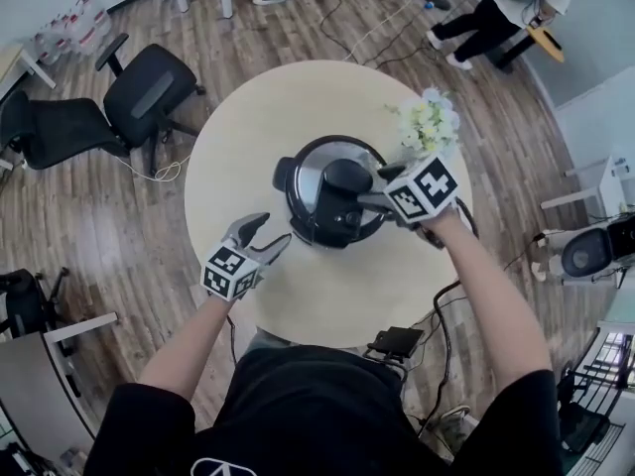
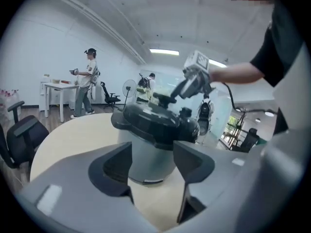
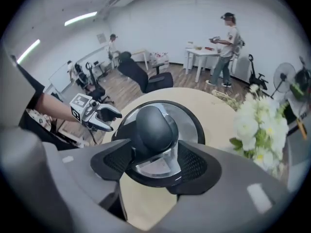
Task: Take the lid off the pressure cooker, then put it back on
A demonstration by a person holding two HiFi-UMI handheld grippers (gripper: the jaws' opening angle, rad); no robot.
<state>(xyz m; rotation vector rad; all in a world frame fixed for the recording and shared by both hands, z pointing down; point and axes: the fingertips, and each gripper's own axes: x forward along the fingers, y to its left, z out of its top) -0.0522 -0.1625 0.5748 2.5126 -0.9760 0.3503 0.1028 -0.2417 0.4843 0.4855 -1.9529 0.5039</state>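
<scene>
A pressure cooker [image 1: 310, 228] stands in the middle of the round beige table [image 1: 238, 157]. Its steel and black lid [image 1: 316, 167] lies on top of the pot, with a black knob handle [image 3: 154, 125] in the centre. My right gripper [image 1: 375, 188] comes in from the right, and its jaws are shut on the base of that knob [image 3: 154, 161]. My left gripper [image 1: 266, 234] hangs above the table's front left, apart from the cooker [image 2: 146, 159], which it faces. Its jaws [image 2: 153, 164] are open with nothing between them.
A bunch of white and yellow flowers [image 1: 429, 122] stands just behind my right gripper. A black device [image 1: 397, 342] with a cable lies at the table's near edge. Office chairs [image 1: 149, 92] stand on the wooden floor to the left. A person [image 3: 226, 47] stands at a white table beyond.
</scene>
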